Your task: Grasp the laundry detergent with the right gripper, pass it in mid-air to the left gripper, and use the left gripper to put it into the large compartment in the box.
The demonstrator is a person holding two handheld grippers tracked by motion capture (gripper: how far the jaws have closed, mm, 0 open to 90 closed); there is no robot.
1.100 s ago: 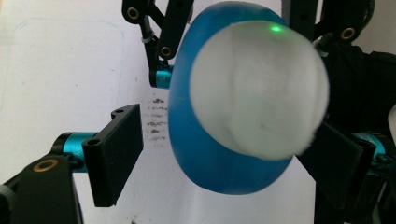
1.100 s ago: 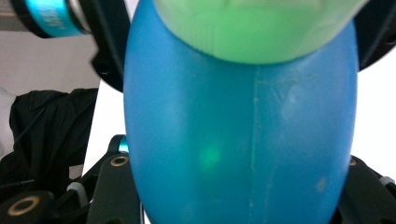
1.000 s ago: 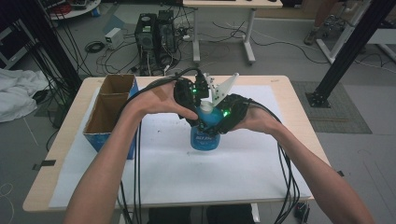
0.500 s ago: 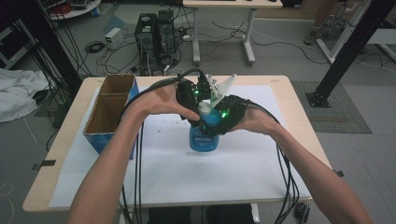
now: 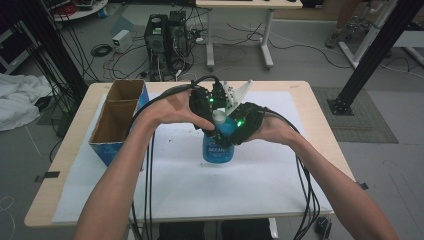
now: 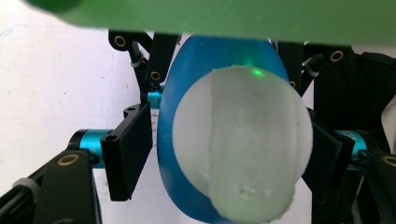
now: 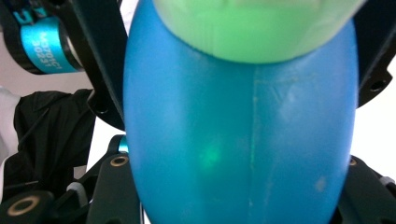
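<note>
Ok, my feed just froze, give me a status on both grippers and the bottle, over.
Right gripper clamped on blue bottle, upright on white mat. Left gripper jaws just been closing round white cap. Cardboard box off to the side, nothing blocking.

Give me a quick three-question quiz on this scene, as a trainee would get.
1. True or false: the blue bottle lies on its side.
2. The right claw is shut on: A the cardboard box, B the bottle, C a cable.
3. Fill in: in the high view, the box stands to the bottle's ____.

Key: 1 false, it stands upright on the white sheet; 2 B; 3 left.
</note>
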